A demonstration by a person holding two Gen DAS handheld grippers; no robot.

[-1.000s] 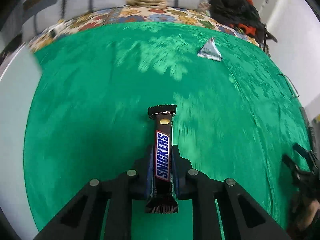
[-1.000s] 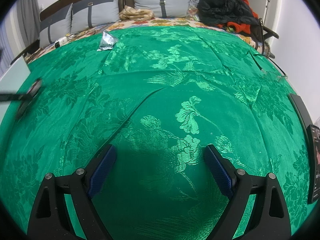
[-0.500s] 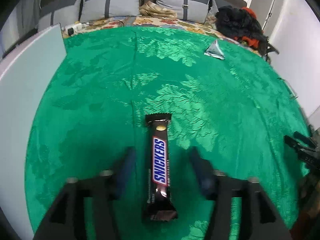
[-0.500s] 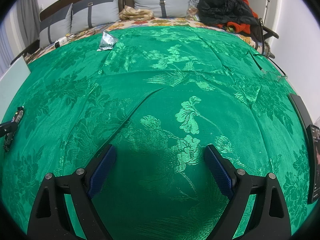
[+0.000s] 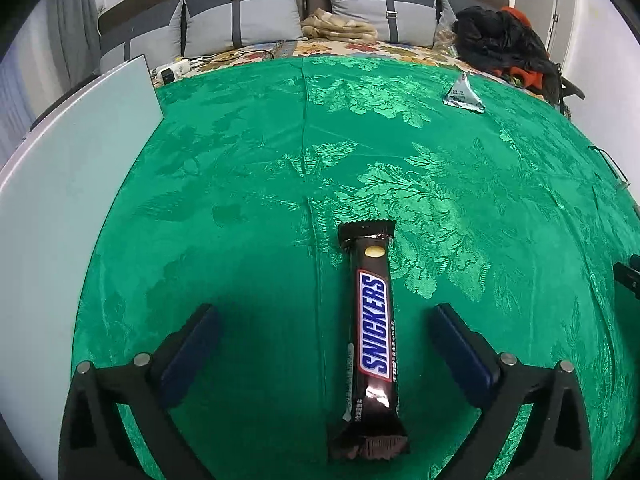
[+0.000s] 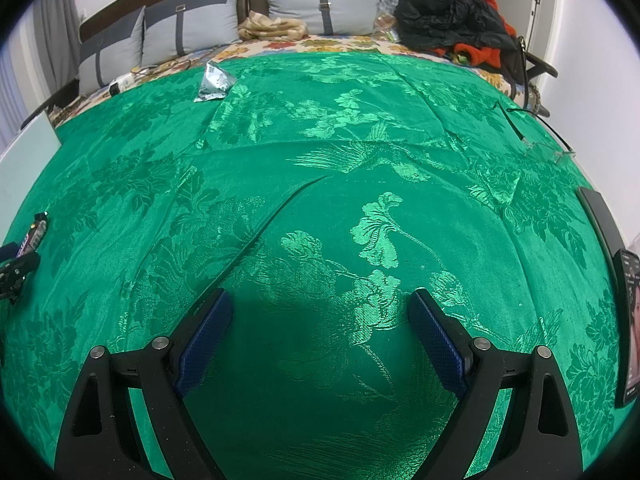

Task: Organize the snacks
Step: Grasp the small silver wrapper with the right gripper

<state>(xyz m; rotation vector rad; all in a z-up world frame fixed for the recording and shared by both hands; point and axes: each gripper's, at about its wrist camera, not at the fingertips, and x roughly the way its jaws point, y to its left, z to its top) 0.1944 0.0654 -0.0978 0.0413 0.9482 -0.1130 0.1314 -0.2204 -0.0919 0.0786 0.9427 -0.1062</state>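
We count one Snickers bar (image 5: 374,340) on one green patterned cloth (image 5: 248,184). We count one silver triangular snack packet (image 5: 462,94). We see two grippers, the left gripper (image 5: 322,316) and the right gripper (image 6: 320,300), each with two blue-padded fingers. At the headboard we make out three grey pillows (image 6: 184,32), though a fourth may sit hidden behind the one heap of dark and orange clothing (image 6: 452,20). We count one beige folded cloth (image 6: 272,26), one white board (image 5: 52,200), and one phone (image 6: 632,328).
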